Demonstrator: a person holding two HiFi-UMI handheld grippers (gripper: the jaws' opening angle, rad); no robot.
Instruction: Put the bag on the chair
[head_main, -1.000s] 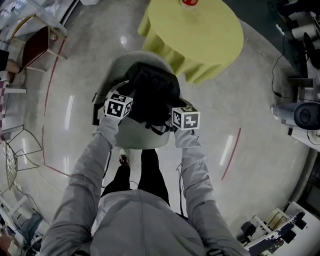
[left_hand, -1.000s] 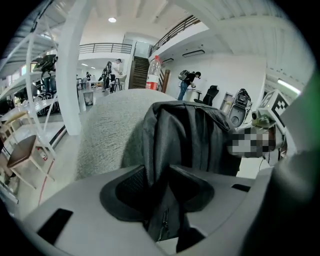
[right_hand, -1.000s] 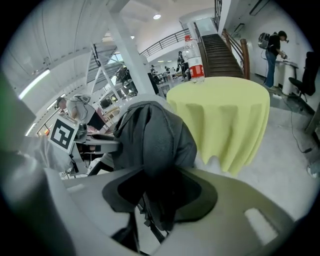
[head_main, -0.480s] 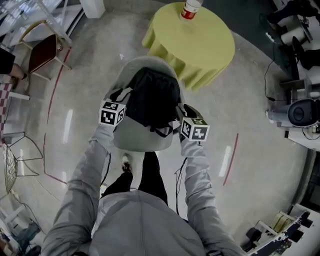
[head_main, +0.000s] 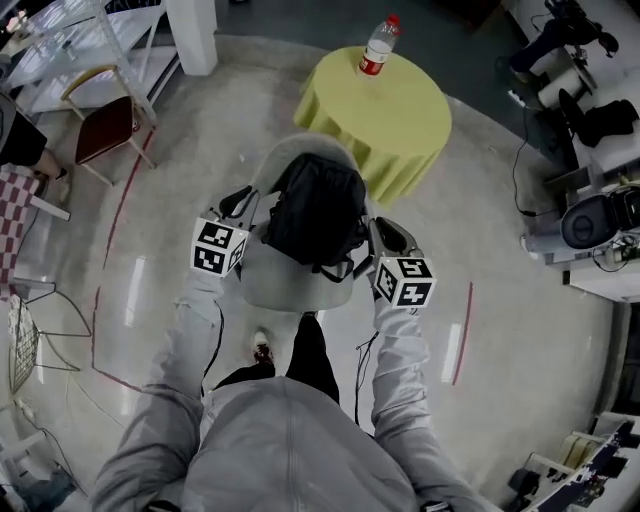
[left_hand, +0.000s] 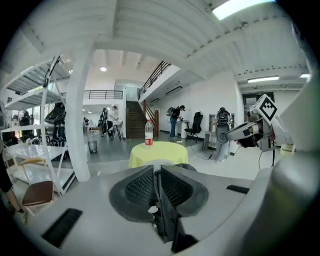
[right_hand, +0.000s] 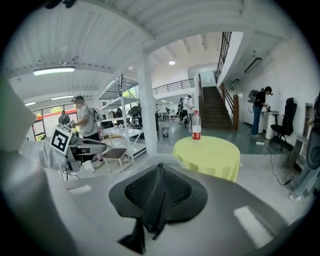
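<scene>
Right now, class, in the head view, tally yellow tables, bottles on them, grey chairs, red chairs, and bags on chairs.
Yellow table: 1
Bottle: 1
Grey chair: 1
Red chair: 1
Bag: 1
Total: 5

Open floor (head_main: 150, 290) left and right of chair (head_main: 290, 285). Seat filled by bag (head_main: 315, 205). Ahead, close behind chair: yellow worktop (head_main: 390, 110) bearing bottle (head_main: 378, 48). Far left: red chair (head_main: 105, 130). Left claw (left_hand: 156, 174) and right claw (right_hand: 160, 172) closing, strap (right_hand: 150, 215) filling each gap.
</scene>
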